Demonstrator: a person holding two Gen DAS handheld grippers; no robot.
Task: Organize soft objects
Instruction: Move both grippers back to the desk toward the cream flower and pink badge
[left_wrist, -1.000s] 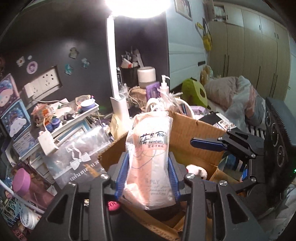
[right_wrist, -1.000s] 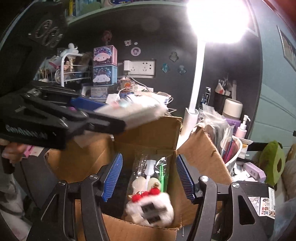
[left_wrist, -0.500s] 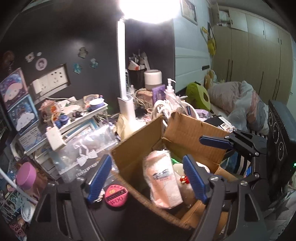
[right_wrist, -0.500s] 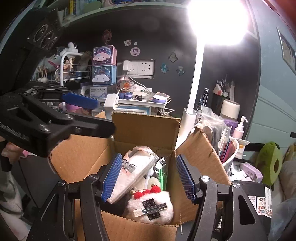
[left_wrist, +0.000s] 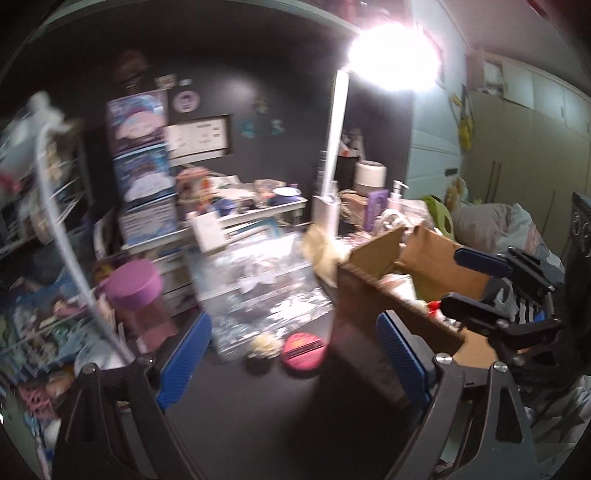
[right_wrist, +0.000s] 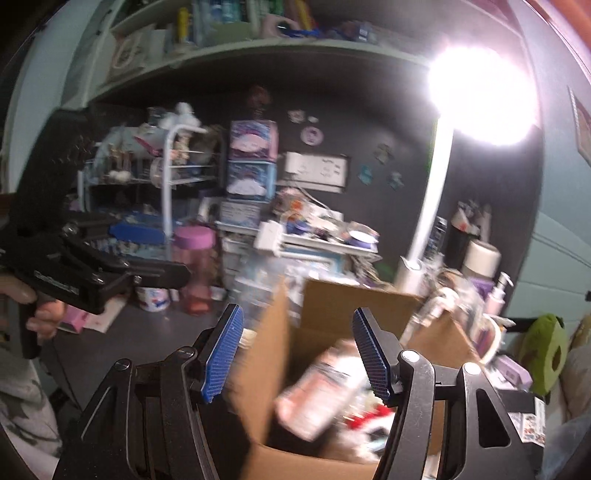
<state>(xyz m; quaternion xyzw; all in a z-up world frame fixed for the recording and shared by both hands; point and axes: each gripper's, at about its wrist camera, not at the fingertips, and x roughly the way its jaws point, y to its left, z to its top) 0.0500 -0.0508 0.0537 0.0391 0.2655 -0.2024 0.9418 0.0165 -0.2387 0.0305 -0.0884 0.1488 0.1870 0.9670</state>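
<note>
On my far left a wire rack (right_wrist: 159, 173) holds small figures, and beside it stand stacked pastel boxes (right_wrist: 251, 162) against the dark wall. In front of them a pink bottle (left_wrist: 138, 299) with a purple lid stands on the black desk (left_wrist: 236, 398). My left tongs (left_wrist: 290, 360) hover over that desk with their blue pads spreading wider apart and nothing between them; past the tips lie a round red compact (left_wrist: 303, 349) and a small pale fluffy ball (left_wrist: 264, 346), both in front of a clear plastic pouch (left_wrist: 258, 291). Right of the pouch a white lamp post (left_wrist: 332, 155) rises to a glaring bulb. Further right stands the open cardboard box (right_wrist: 269, 369). Inside it lies the pink soft pack (right_wrist: 317, 391), tilted and blurred, with a white plush toy (right_wrist: 369, 424) bearing red beads next to it. My right tongs (right_wrist: 297, 356) hang over the box's left corner, pads apart and pinching nothing. At the far right a green plush (right_wrist: 543, 350) rests near the bedding.
</note>
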